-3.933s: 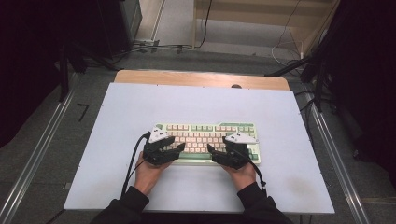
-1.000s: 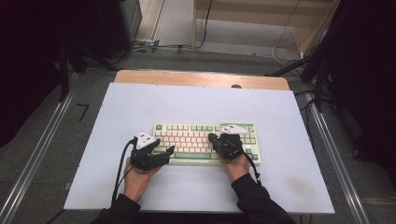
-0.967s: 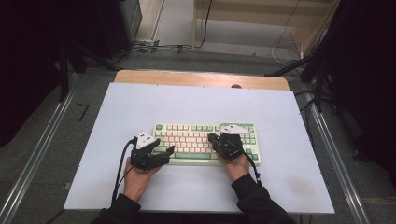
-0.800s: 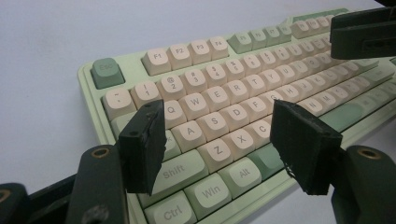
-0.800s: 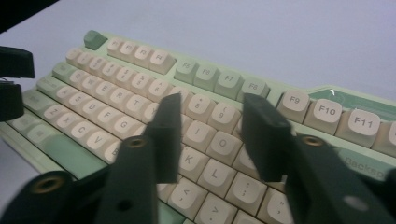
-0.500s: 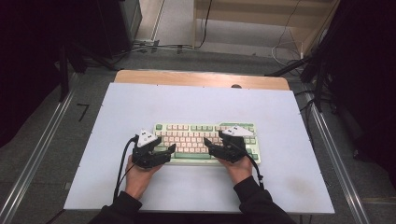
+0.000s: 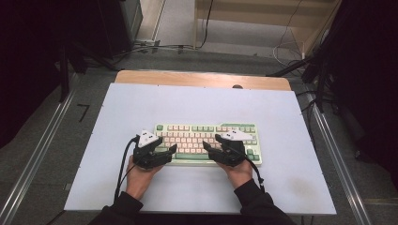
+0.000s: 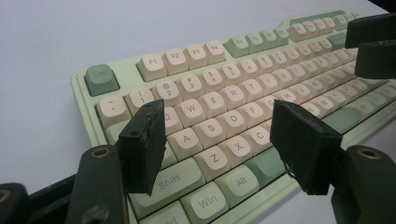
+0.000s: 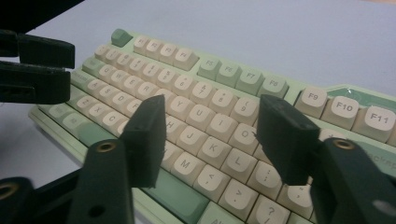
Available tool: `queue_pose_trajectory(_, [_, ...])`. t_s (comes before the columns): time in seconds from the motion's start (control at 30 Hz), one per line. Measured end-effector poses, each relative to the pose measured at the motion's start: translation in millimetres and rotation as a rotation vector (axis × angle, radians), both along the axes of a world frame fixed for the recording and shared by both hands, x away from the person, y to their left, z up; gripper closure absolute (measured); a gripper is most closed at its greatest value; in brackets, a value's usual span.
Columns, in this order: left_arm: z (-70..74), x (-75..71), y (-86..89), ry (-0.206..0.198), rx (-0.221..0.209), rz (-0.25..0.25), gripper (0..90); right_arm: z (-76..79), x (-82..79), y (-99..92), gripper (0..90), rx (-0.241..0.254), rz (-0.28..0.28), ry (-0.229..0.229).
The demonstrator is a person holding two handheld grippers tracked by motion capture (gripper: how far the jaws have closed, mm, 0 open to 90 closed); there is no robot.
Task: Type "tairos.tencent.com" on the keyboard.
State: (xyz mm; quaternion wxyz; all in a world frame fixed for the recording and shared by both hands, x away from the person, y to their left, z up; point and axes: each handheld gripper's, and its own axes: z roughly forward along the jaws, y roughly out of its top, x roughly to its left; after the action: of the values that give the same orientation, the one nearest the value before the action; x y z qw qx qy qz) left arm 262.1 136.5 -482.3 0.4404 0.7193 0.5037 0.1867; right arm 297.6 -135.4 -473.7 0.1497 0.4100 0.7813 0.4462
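A pale green keyboard (image 7: 206, 140) with cream keys lies on the white tabletop (image 7: 197, 103), near its front middle. My left gripper (image 7: 171, 152) hovers at the keyboard's left end with its jaws open; in the left gripper view the left gripper (image 8: 217, 128) frames the A, S, Z and X keys of the keyboard (image 8: 224, 79). My right gripper (image 7: 207, 151) points left over the right half. Its jaws have just been closing but stand open with nothing between them; the right gripper (image 9: 210, 116) hangs above the H to L keys of the keyboard (image 9: 210, 70).
A wooden strip (image 7: 202, 78) runs along the table's far edge. Metal rails (image 7: 37, 154) flank the table on both sides. Cables (image 7: 155, 47) lie on the floor behind. Each gripper's jaws show in the other's view, the right gripper (image 8: 373, 44) and the left gripper (image 9: 35, 70).
The right gripper has shifted slightly toward the person over the keyboard's right half. Compared with the oldest frame, the left gripper sits a little farther left.
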Motion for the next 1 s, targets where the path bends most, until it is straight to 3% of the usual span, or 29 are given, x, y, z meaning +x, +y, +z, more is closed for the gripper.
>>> queue_pose_trajectory(0.37, [-0.8,0.0,-0.7,0.004,0.009,-0.003,36.5,-4.0,-5.4,6.1,87.6,-0.026,0.033,-0.014])
queue_pose_trajectory(1.0, [-1.7,1.2,-3.0,0.006,0.007,-0.010,36.5,-10.7,-9.2,12.2,87.9,-0.055,0.067,-0.004])
